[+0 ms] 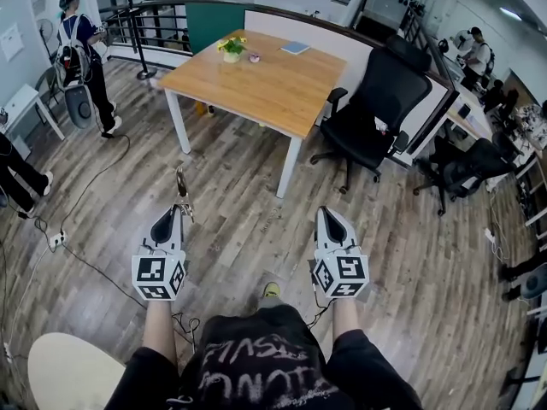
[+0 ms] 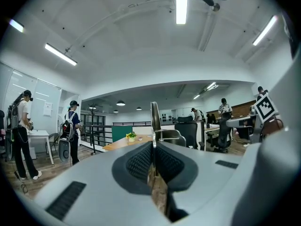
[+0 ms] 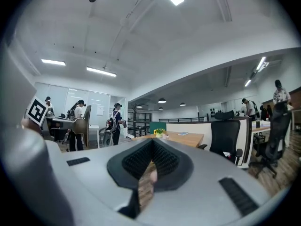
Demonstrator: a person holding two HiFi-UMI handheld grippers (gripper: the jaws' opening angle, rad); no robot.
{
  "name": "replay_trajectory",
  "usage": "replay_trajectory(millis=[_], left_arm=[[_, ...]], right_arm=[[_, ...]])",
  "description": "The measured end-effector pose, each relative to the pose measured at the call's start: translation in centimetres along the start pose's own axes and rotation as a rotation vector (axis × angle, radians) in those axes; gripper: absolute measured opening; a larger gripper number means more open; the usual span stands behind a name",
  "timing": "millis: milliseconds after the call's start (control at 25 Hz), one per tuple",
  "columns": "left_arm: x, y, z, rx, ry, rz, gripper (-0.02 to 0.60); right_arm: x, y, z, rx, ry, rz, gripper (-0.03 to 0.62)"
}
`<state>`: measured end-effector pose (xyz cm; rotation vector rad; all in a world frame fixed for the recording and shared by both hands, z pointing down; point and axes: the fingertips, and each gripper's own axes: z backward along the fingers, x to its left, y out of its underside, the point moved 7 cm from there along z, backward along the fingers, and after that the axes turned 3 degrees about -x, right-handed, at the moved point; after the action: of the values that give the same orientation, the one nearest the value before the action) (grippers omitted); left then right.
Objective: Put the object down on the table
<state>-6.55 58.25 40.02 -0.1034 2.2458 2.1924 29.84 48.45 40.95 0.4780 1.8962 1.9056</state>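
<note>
The thin metal object [image 1: 181, 191] is gripped by the left tool [image 1: 178, 209], well apart from the worktop [image 1: 265, 88], not yet set down.

Black office chair [image 1: 380, 101] by partition; backpack-wearing person [image 1: 81, 58] near railing [image 1: 141, 24]; potted plant [image 1: 231, 48].

Glossy metal object [image 2: 153, 119], smooth wooden table [image 1: 256, 84], matt plank floor [image 1: 239, 220].
</note>
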Motion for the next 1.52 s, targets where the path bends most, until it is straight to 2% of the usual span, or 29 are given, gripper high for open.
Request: replay_trajectory(millis=[240, 520, 1040, 1320, 1520], left_arm=[[0.9, 0.4, -3.3, 0.008, 0.014, -0.013, 0.014], [2.3, 0.9, -9.3, 0.029, 0.018, -0.029, 0.014], [3.9, 1.7, -24.0, 0.080, 0.004, -0.020, 0.014], [4.3, 0.8, -31.6, 0.061, -0.018, -0.017, 0.014], [4.5, 1.0, -35.4, 0.072, -0.023, -0.010, 0.014]], right_arm=[[-0.7, 0.6, -3.5, 0.009, -0.001, -0.002, 0.005], [-2.5, 1.6, -9.6, -0.006, -0.032, -0.006, 0.005], [-9.4, 3.2, -23.5, 0.051, -0.055, -0.029, 0.005], [-13.0, 2.9, -30.8, 0.049, -0.081, -0.042, 0.005], [-14.9, 2.9, -34.5, 0.022, -0.069, -0.067, 0.005]])
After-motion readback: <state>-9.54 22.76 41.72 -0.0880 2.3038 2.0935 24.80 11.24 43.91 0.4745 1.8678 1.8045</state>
